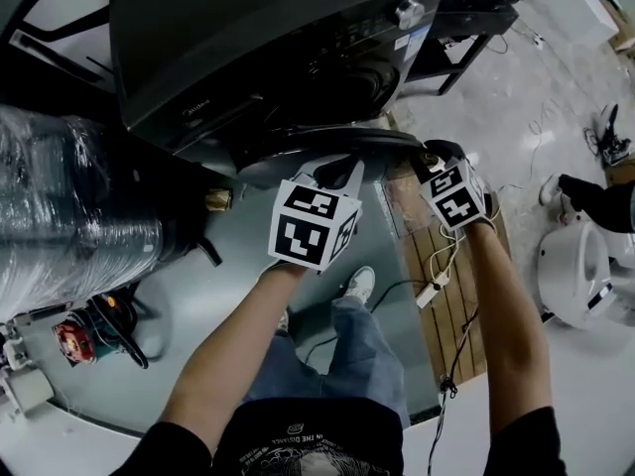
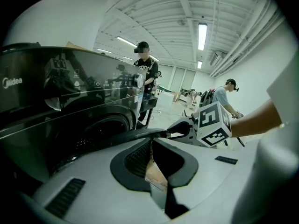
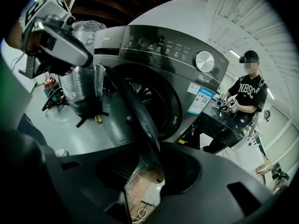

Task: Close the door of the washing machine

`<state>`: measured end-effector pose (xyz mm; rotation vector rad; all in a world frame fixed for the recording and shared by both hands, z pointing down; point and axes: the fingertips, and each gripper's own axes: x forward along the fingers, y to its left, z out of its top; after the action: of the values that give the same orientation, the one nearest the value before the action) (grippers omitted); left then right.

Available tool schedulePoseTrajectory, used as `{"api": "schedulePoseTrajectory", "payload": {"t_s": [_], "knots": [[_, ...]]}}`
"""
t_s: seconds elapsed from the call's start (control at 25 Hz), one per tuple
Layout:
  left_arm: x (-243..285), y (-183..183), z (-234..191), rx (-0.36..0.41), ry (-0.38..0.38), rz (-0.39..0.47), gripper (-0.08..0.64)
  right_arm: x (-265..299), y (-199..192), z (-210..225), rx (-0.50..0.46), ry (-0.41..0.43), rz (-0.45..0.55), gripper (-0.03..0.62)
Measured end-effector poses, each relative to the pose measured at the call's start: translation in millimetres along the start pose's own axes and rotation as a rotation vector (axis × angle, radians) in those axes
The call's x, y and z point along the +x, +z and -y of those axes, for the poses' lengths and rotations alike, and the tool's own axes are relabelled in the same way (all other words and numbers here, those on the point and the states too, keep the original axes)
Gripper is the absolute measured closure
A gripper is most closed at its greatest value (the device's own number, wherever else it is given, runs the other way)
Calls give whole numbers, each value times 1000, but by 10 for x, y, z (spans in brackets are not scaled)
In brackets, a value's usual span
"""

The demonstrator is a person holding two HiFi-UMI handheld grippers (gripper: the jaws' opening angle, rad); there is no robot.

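The washing machine (image 1: 248,48) is seen from above in the head view, with its front turned toward the lower right. Its round door (image 1: 337,147) is hung at the machine's left side and stands half open and upright. It is viewed edge-on as a dark arc running left to right, with the free rim pointed to the right. The drum opening (image 1: 347,87) is exposed behind it.

The free rim is taken between the half-spread jaws of the right hand-held gripper (image 1: 433,157), which appear to be closed on it. The jaws of the left hand-held gripper (image 1: 342,174) are kept narrowly apart with nothing between them, and their tips are set just at the door's outer side, nearer the middle.

A plastic-wrapped bundle (image 1: 60,216) is stood on the floor (image 1: 198,305) left of the machine. A wooden pallet (image 1: 466,296) with a white cable (image 1: 434,288) across it is laid under the free rim. To the machine's right, a person (image 3: 250,94) is placed at a black table (image 3: 224,120).
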<state>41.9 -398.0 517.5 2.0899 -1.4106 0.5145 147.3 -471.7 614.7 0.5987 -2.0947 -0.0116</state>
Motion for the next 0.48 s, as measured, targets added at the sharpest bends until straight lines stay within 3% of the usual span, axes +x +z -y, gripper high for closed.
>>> {"api": "schedulePoseTrajectory", "payload": {"t_s": [0.48], "knots": [[227,201,-308,-74,92,19,523,404,385,376,-108,55,7,459]]}}
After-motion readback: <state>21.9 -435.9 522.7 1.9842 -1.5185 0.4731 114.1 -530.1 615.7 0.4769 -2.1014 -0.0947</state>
